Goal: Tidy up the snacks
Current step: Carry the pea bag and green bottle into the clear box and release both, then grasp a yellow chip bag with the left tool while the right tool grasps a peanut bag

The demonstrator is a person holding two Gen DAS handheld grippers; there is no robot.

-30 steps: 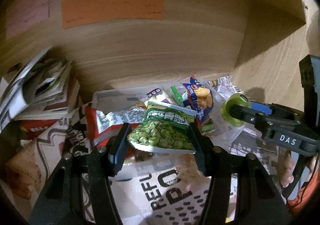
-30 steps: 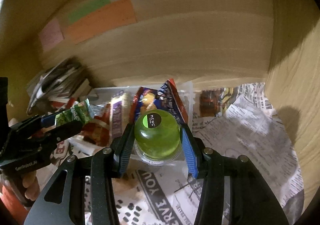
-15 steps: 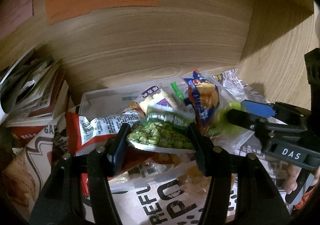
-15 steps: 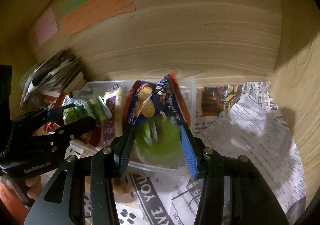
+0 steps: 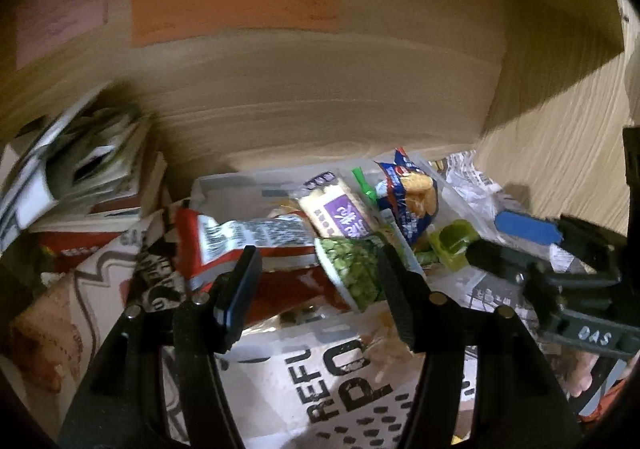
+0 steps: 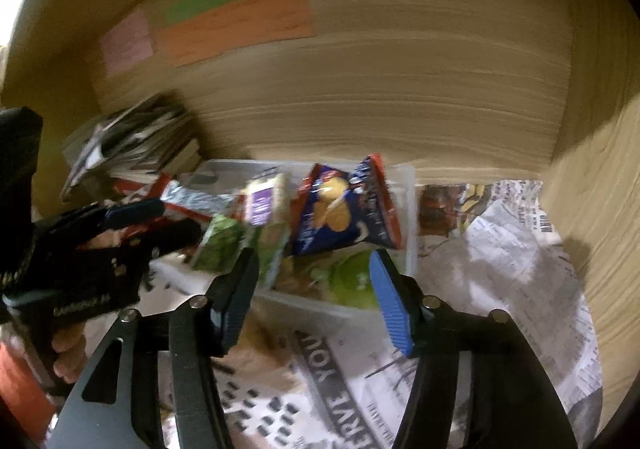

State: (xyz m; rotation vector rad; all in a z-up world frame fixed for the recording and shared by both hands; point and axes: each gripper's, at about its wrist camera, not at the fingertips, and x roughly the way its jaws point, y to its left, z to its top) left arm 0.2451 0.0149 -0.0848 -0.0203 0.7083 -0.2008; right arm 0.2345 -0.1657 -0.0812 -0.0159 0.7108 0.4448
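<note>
A clear plastic bin holds a red packet, a purple-labelled cracker pack and a blue chip bag. The green pea packet lies tilted in the bin beside my left gripper's right finger; the left finger is clear of it. My left gripper is open. The green jelly cup rests in the bin's near right corner. My right gripper hangs over it, jaws opening, pads off the cup.
Wooden shelf walls close in behind and on the right. A stack of magazines stands left of the bin. Newspaper lines the shelf floor, and a printed paper bag lies in front. Coloured notes are stuck on the back wall.
The right gripper opened and the green jelly cup dropped into the bin. The pea packet slipped from between the left fingers and tipped over toward the right finger.
</note>
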